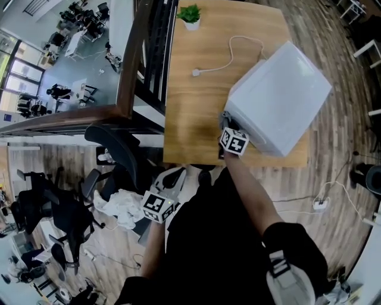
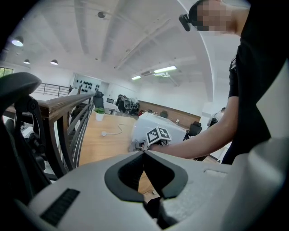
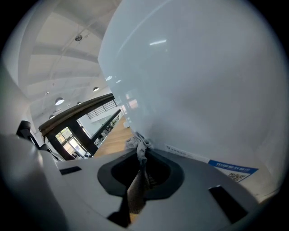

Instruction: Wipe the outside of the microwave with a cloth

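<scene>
Glossy white microwave [image 1: 280, 98], grey woven cloth [image 3: 137, 178], matt wooden table [image 1: 199, 113]

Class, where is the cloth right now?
Right gripper view: the cloth is pinched in the right tongs, its bunched end against the white microwave, at the corner nearest the person.

Leaving bare table [image 1: 190, 125] open left of the microwave [image 1: 280, 98]; trailing a white cable [image 1: 230, 52] across it behind-left of the microwave; standing a small plant [image 1: 190, 15] farther back-left; walling off the far left with a railing [image 1: 130, 71]; crowding the near-left floor with a chair [image 1: 116, 143].
</scene>
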`<state>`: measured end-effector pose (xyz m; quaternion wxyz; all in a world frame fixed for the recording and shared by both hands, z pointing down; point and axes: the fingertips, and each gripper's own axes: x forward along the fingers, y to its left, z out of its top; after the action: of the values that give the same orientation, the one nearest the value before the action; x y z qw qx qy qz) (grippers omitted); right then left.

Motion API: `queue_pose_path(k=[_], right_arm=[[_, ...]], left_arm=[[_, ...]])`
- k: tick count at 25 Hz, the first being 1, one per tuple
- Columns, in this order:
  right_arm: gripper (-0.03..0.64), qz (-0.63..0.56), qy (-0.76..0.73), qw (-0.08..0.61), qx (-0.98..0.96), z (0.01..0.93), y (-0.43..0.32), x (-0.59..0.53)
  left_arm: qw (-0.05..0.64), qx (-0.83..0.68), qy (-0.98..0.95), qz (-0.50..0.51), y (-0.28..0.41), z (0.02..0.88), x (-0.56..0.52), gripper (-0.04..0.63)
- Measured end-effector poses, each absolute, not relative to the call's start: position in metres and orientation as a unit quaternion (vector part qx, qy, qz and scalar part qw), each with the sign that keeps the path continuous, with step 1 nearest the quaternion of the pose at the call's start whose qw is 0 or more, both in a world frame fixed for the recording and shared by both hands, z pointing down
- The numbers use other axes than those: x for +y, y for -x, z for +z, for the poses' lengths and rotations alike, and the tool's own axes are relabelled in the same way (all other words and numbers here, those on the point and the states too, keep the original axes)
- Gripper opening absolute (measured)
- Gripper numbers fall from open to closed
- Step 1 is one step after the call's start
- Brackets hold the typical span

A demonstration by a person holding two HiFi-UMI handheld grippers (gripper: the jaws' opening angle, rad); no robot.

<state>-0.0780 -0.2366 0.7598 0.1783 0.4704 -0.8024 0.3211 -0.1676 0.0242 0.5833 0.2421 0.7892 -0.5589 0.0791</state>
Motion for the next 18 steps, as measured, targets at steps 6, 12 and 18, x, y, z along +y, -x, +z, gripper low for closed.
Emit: queue_pose_path(k=[6,12,18], right_arm=[[0.028,0.348,-0.481,0.16,-0.789,0.77,0.079,-0.239],[0.028,0.36,-0.485,0.151,-0.782,0.776,0.078,-0.24],[0.028,0.368,-0.491,0.144,-0.776,0.782,0.068,-0.234]], left_arm=[[0.256,-0.549,-0.79,0.093,0.162,0.59,0.03,0.0],[0.257,-0.545,-0.792,0.098,0.162,0.592,0.031,0.0],[0.251,-0.54,-0.798,0.091,0.158,0.595,0.034,0.0]])
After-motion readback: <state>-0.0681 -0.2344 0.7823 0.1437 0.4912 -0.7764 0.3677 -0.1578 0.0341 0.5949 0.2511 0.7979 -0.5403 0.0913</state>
